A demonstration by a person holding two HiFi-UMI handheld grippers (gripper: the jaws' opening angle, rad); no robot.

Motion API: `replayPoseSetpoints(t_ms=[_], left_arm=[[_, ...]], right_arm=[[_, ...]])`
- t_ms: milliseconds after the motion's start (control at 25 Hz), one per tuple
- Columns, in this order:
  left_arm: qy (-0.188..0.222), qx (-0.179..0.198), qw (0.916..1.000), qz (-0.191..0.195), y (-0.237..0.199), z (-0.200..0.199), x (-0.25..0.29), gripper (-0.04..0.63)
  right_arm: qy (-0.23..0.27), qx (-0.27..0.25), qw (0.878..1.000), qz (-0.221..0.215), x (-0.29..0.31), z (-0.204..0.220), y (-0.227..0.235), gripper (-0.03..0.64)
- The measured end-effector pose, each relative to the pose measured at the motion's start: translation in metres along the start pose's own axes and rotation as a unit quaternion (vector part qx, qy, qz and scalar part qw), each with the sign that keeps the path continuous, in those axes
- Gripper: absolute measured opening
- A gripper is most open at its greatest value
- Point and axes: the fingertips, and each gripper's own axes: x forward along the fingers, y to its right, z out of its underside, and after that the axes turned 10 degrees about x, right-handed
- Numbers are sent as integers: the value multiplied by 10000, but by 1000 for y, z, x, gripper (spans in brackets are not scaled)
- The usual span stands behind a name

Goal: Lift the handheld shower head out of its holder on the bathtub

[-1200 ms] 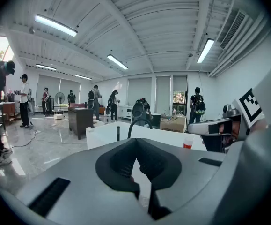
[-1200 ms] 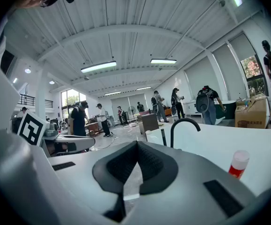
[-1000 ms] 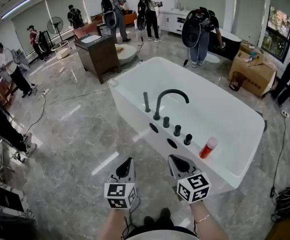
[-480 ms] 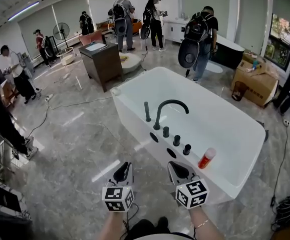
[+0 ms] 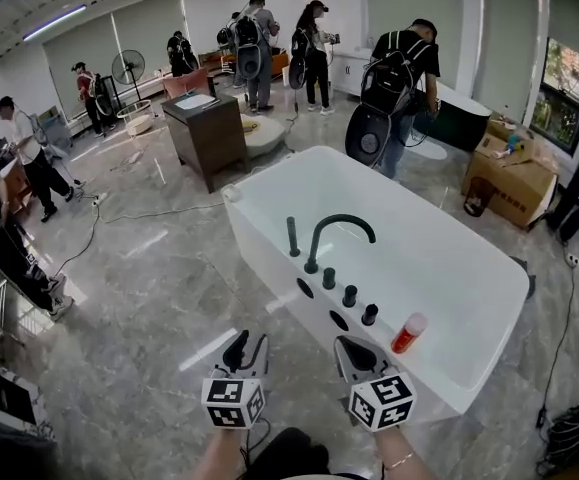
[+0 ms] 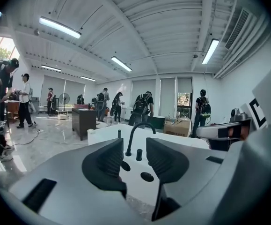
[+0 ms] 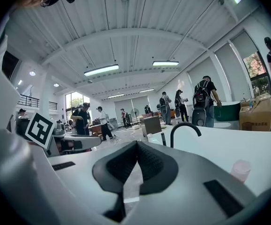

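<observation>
- The white bathtub (image 5: 449,268) stood ahead of both pairs of jaws, untouched by either.
- The left gripper (image 6: 134,148) had its jaws spread. They had just been opening, with nothing between them.
- The right gripper (image 7: 136,149) had its jaws pressed together on nothing.
- The curved black spout (image 5: 316,243) rose beyond the gap of the left jaws.
- The handheld shower head (image 5: 292,236) stood upright in its holder on the tub's rim, ahead of the left jaws and well apart from them.
- A red bottle (image 5: 407,333) stood ahead of the right jaws, off to their right.
</observation>
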Motion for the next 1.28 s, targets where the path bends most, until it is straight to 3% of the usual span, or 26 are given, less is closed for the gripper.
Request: replayPoseSetpoints(t_ms=[200,520,1280], left_arm=[[-106,-52,9999,46,-3,-1,34,178],[-209,-72,9996,148,-43,2,112,200],[-402,-70,9979,496,-228,-20,376,201]], right_arm=[[-53,39,10000,5,19,-7,18,5],[-163,63,9998,67,95,-15,47,5],[-390,113,9986,325,406,-84,129,5]])
